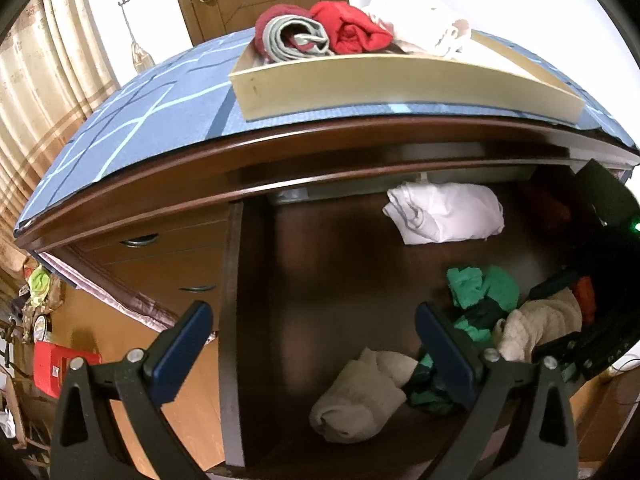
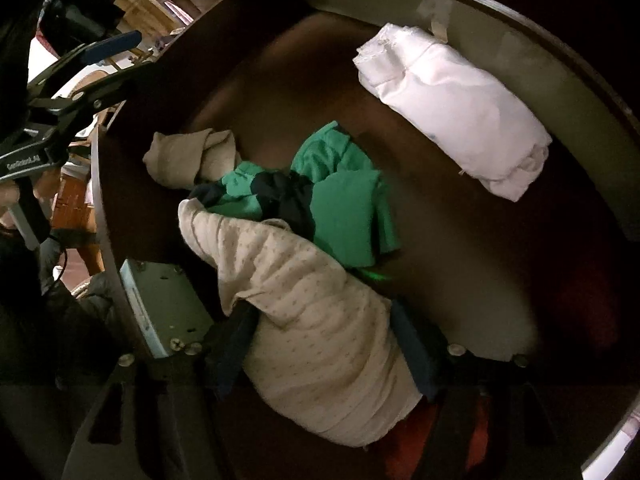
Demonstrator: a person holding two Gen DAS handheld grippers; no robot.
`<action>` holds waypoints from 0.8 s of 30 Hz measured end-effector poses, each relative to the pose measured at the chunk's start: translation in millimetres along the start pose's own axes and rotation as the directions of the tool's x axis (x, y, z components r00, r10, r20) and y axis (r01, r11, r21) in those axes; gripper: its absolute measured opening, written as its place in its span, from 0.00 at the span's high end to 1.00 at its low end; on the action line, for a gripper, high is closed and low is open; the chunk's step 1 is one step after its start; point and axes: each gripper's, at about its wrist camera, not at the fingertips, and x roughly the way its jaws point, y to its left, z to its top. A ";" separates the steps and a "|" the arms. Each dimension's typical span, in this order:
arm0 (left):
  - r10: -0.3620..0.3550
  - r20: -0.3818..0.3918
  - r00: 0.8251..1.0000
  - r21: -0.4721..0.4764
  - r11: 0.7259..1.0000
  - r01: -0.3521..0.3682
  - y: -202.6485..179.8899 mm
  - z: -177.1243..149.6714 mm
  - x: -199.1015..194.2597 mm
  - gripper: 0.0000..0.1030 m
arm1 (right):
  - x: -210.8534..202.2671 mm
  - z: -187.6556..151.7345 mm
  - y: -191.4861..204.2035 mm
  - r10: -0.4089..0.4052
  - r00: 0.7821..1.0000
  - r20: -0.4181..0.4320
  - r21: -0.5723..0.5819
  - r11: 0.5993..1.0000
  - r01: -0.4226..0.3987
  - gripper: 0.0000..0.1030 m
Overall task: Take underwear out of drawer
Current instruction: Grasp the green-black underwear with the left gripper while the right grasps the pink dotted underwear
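Beige underwear (image 2: 320, 320) lies between the right tongs (image 2: 324, 356) in the drawer (image 2: 520, 280), pads touching it. Left tongs (image 1: 312, 344) hang apart, empty.

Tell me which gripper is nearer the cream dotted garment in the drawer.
Right. The right gripper has its jaws either side of the cream dotted garment; the left gripper hangs open off to the side, above the drawer's other end.

Your left wrist camera sits above the open drawer (image 1: 256, 320), looking steeply down and forward, the dresser top (image 1: 140, 120) at twelve o'clock. Your right wrist camera is down inside the drawer, very near the clothes, facing almost straight down. Both views share the white bundle (image 1: 444, 212) (image 2: 456, 112), the green piece (image 1: 484, 288) (image 2: 344, 196) and the beige roll (image 1: 362, 396) (image 2: 188, 152).
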 end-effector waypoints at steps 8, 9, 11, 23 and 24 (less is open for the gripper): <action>-0.001 -0.009 1.000 0.002 1.000 0.001 -0.4 0.4 0.9 0.01 | -4.4 -8.0 -10.6 0.047 0.996 -0.076 0.060 0.997 -0.042 0.43; -0.002 -0.011 1.000 0.002 1.000 0.002 -0.7 0.5 1.8 0.01 | -7.4 -11.2 -12.3 0.031 0.997 -0.073 0.068 0.997 -0.026 0.44; 0.000 -0.020 1.000 0.003 1.000 0.000 -1.9 1.0 5.5 0.01 | -12.9 -18.3 -17.9 0.001 0.998 -0.055 0.102 0.995 0.005 0.47; -0.115 -0.127 0.985 0.135 0.982 0.132 -52.5 8.0 30.8 0.01 | -55.5 -52.9 -67.7 -0.126 0.940 0.318 0.625 0.773 -0.108 0.52; -0.136 -0.151 0.979 0.160 0.974 0.160 -61.8 8.9 34.4 0.01 | -53.1 -53.5 -67.3 -0.143 0.936 0.323 0.642 0.759 -0.105 0.52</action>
